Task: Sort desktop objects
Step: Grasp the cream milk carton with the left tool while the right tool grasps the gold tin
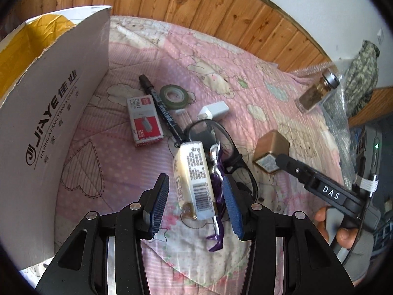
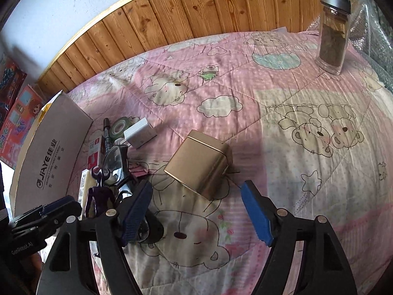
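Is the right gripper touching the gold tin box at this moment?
Apart. In the right wrist view the right gripper has its jaws wide open, and pink quilt shows between both blue pads and the gold tin box.

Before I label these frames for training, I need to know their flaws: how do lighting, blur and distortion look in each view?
Left wrist view: strong fisheye bend with dark corners, daylight from the right, cream packet sharp, glass jar slightly soft. Right wrist view: same bending, wood paneling curves, a soft shadow right of the gold tin, toy boxes blurred at the left edge.
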`<state>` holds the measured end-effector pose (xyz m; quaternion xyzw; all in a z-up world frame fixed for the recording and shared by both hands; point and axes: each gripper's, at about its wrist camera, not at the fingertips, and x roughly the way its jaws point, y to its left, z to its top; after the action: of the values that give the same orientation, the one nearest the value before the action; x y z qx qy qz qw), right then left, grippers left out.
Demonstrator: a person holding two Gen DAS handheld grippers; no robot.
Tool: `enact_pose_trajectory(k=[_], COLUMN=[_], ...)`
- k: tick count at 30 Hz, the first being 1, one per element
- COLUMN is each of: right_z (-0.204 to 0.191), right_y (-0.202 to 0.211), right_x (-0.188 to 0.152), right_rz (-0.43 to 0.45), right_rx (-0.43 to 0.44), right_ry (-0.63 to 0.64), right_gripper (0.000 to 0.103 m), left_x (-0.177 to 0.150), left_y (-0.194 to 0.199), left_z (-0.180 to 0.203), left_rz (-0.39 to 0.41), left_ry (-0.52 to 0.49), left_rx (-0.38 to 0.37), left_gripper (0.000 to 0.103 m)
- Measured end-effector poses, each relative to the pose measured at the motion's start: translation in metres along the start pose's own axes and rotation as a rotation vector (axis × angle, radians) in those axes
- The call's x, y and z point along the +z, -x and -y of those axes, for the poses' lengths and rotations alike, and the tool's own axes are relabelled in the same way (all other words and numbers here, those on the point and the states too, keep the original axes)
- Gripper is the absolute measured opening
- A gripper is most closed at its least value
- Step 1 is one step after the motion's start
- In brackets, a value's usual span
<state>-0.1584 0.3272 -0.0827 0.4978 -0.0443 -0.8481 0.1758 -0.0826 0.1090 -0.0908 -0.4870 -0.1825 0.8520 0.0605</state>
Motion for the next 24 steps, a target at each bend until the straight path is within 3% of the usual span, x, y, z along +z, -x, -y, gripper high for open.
enact_pose_trajectory(k=[8, 12, 13, 14, 17, 24], right_z=[-0.003, 0.009, 0.012, 0.015, 0.020, 0.021], right_y=[-0.027, -0.038, -0.040, -0.042, -0.040, -0.026], right_x=[0.014, 0.012, 0.011, 0.010, 0.008, 0.003], right_rz=[0.011, -0.009, -0.013, -0.021, -0.006, 0.018], right_rx=[-0.048, -0.050, -0.041, -0.040, -0.048, -0.042], right_ry=[0.003, -0.009, -0.016, -0.023, -0.023, -0.036], right_gripper=[0.080, 0.079, 0.069, 0.061, 0.053, 0.051], left_x=[-0.001, -0.003, -0.003, -0.002, 0.000, 0.001], left_y=[-0.044, -0.058, -0.057, -0.059, -0.058, -0.041], left_z=[0.000, 0.001, 0.002, 0.002, 0.000, -0.005], left_rz=[-0.078, -0.086, -0.073, -0.075, -0.071, -0.050], left_ry=[0.000, -0.002, -0.008, -0.012, -0.008, 0.001], left_rx=[0.105, 0.110, 0.108, 0.101, 0.097, 0.092], left_gripper=[0.046, 0.045, 0.039, 0.025, 0.024, 0.023])
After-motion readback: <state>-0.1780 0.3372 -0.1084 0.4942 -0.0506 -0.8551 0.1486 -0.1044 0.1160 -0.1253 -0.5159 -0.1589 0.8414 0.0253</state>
